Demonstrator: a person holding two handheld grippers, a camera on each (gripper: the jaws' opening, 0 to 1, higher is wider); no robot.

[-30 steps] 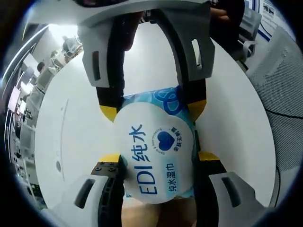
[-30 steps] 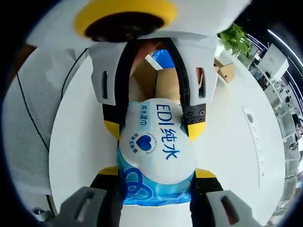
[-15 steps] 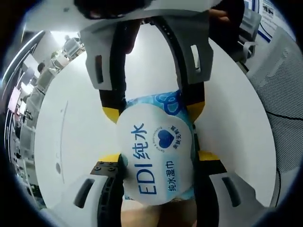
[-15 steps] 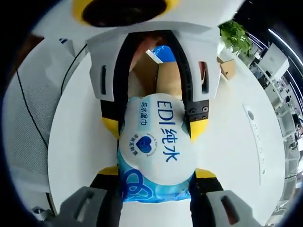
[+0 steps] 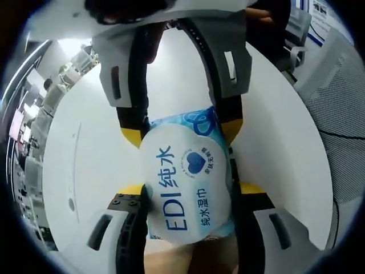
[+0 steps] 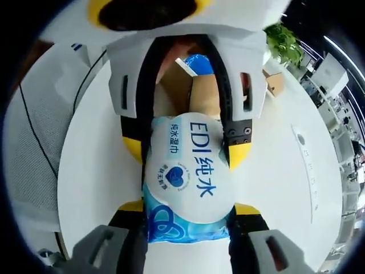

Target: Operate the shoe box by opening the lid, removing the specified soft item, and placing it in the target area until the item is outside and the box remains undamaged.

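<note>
Little has shifted since the earlier pictures: the pack has only slid slightly within both views, and both grips hold as before. Each gripper is clenched on the soft blue-and-white wet-wipe pack (image 5: 188, 188), the left gripper (image 5: 191, 191) on one end and the right gripper (image 6: 185, 208) on the opposite end, with yellow-tipped jaws pressing its sides. Beyond the right gripper's jaws, on the far side of the pack, stands the brown cardboard shoe box (image 6: 199, 94), apparently open, so the pack is already outside it. Below lies the round white table (image 5: 85, 160). To finish well, I would lower the pack level onto bare table well apart from the box, then loosen one gripper at a time.
</note>
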